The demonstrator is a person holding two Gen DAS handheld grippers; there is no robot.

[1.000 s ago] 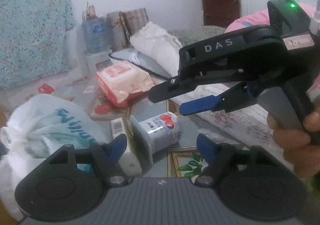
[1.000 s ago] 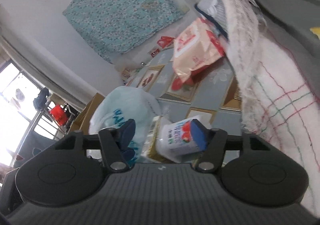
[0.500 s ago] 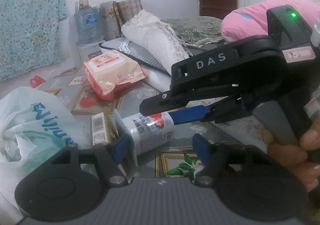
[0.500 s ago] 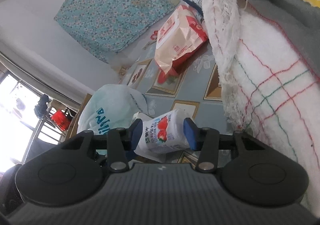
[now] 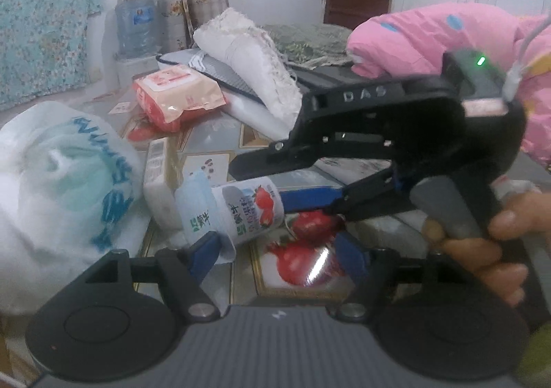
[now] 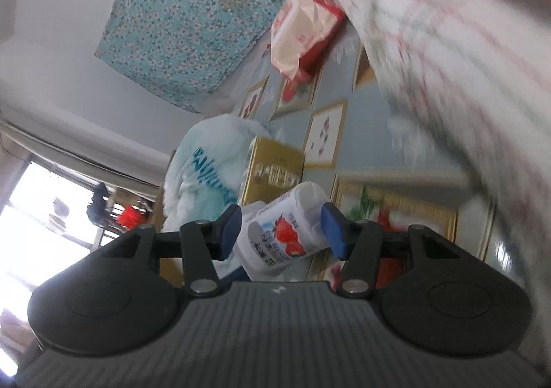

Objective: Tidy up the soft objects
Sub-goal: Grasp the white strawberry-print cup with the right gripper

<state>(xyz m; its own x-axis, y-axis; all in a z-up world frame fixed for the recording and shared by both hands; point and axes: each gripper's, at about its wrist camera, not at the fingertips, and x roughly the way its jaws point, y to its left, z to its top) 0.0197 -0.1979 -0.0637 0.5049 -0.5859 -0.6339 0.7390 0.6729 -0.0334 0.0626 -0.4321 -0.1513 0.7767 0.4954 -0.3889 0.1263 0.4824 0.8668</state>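
Lying on its side on the patterned floor mat (image 5: 213, 133), the strawberry yogurt pouch (image 5: 246, 210) sits between your two grippers, just in front of the gold box (image 6: 273, 169) and the white plastic bag (image 5: 62, 181). Your right gripper (image 6: 280, 233) brackets the pouch with its jaws opening; left pad looks just off the pouch, right pad at its base, contact too blurry to call. In the left wrist view your hand (image 5: 492, 240) squeezes the right gripper's handle. Your left gripper (image 5: 279, 252) stands wide, jaws opening, left pad (image 5: 203, 248) at the pouch's flap, no grip. Orange wipes pack (image 5: 177, 97) lies farther back, near the rolled white blanket (image 5: 255, 60); pink bedding (image 5: 447, 33) behind
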